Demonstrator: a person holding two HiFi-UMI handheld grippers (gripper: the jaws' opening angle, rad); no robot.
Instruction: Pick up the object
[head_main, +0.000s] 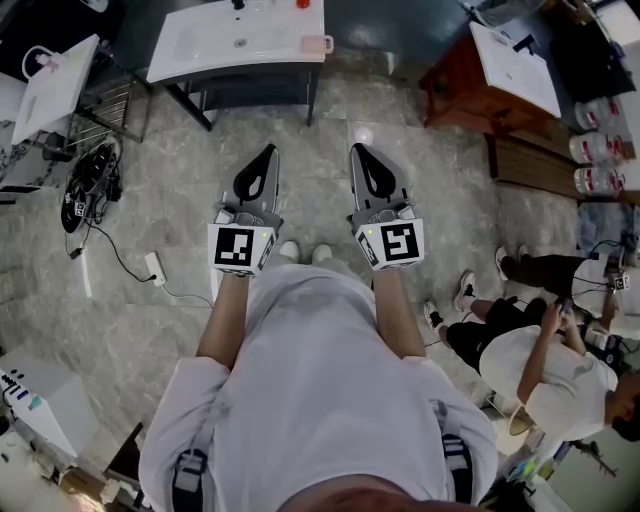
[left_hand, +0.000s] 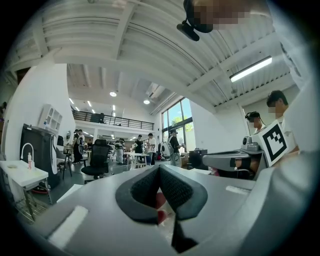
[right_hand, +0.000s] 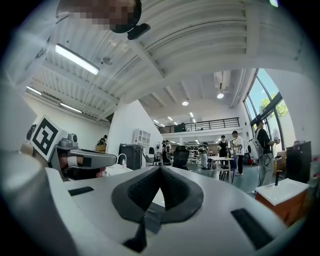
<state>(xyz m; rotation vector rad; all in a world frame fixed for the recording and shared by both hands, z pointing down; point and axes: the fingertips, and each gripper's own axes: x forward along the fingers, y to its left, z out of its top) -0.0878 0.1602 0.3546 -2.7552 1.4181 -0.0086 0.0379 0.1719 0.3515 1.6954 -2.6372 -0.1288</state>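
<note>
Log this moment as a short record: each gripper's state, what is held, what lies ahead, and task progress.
left gripper: jaws together, nothing held
right gripper: jaws together, nothing held
pose: side by side in the air, pointing forward
ahead: white sink table, pink item at its right edge
right side: wooden cabinet; seated person
progress: nothing picked up yet

Bright, even indoor light. Long white ceiling strip lamp (left_hand: 251, 69) and tall glazed windows (right_hand: 267, 97) glare. Both gripper views: fisheye curvature, black corners, blurred near foreground. Shadows faint.
</note>
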